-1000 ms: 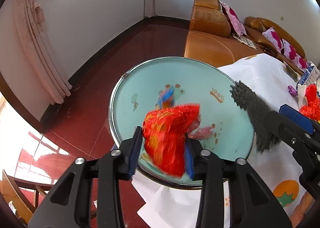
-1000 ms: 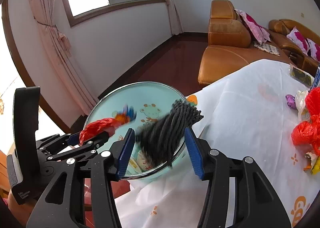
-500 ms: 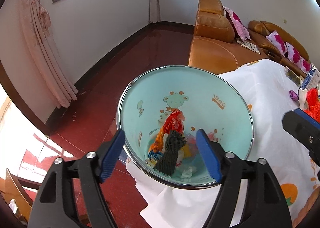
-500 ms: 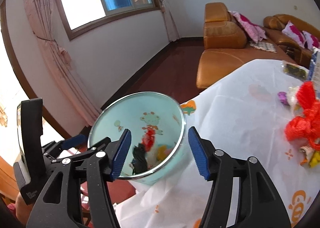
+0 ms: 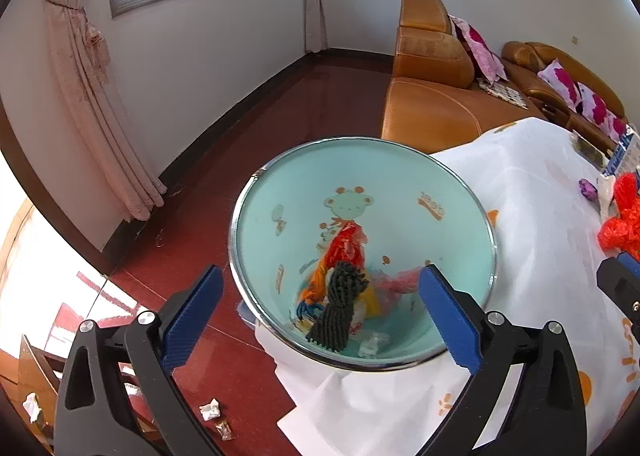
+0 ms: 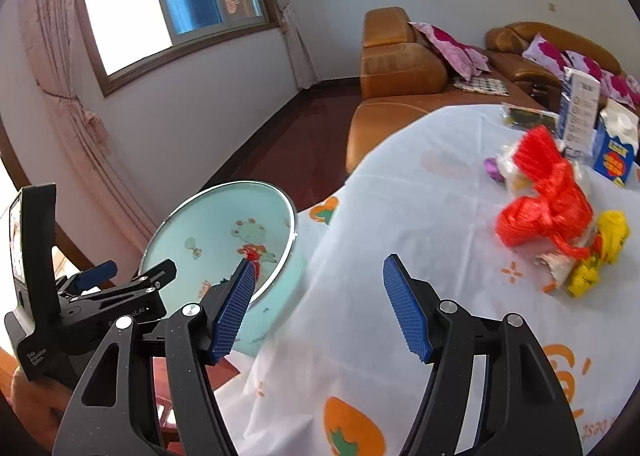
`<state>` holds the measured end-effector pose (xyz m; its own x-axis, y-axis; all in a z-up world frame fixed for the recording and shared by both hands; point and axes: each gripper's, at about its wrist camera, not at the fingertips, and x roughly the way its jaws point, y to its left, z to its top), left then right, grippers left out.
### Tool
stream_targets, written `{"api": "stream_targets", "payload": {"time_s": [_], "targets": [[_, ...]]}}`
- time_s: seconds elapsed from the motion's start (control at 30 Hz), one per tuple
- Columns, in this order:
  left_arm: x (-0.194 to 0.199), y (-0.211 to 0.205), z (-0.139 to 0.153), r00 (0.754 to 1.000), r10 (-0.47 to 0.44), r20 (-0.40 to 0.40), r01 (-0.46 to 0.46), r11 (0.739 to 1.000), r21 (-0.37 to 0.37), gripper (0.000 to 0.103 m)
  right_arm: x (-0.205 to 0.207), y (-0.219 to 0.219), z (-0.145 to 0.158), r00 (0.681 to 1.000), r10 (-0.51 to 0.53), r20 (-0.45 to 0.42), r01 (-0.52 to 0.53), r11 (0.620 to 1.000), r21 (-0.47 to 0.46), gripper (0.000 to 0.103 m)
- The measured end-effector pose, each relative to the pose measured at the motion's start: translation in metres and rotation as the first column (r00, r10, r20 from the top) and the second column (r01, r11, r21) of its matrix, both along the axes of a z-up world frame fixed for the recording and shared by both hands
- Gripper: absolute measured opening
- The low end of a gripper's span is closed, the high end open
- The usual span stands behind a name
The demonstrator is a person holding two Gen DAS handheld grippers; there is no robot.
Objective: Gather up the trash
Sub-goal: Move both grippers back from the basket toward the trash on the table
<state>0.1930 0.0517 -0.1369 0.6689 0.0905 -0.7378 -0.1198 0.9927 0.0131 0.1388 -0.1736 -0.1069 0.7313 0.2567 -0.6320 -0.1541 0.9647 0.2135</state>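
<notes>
Right wrist: red bag bundle (image 6: 544, 211) at 2 o'clock on bench (image 6: 420, 215), light, crinkly (pinch knot); right tool (image 6: 316, 308) opening, empty; left tool (image 5: 316, 316) opening, empty.

Beyond your right gripper (image 6: 320, 304), the red bag (image 6: 544, 207) on the tablecloth (image 6: 400, 215) was blurred. Its left finger (image 6: 234, 308) hid part of the bin (image 6: 294, 223). Right of your left gripper (image 5: 320, 312), the frame edge cut off that bag.

Mint bin (image 5: 456, 191) w/ cartoon bear print; white tablecloth (image 6: 420, 215), orange motifs; red bag (image 6: 544, 207); tan sofa (image 5: 432, 111).
</notes>
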Motion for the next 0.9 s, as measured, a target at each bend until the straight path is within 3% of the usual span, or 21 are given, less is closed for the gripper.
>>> {"api": "stream_targets", "payload": {"time_s": [0.5,0.9], "targets": [[-0.007,-0.040,0.006,0.998,-0.069,-0.005,0.070,0.997,0.045,0.097,-0.026,-0.047,-0.002,0.996,-0.090,-0.001,0.090,0.996,0.019,0.067],[-0.010,-0.093,-0.001,0.979,-0.202,-0.019,0.203,0.979,0.029,0.097,-0.058,-0.120,-0.012,0.964,-0.265,-0.024,0.265,0.964,0.012,0.067]]}}
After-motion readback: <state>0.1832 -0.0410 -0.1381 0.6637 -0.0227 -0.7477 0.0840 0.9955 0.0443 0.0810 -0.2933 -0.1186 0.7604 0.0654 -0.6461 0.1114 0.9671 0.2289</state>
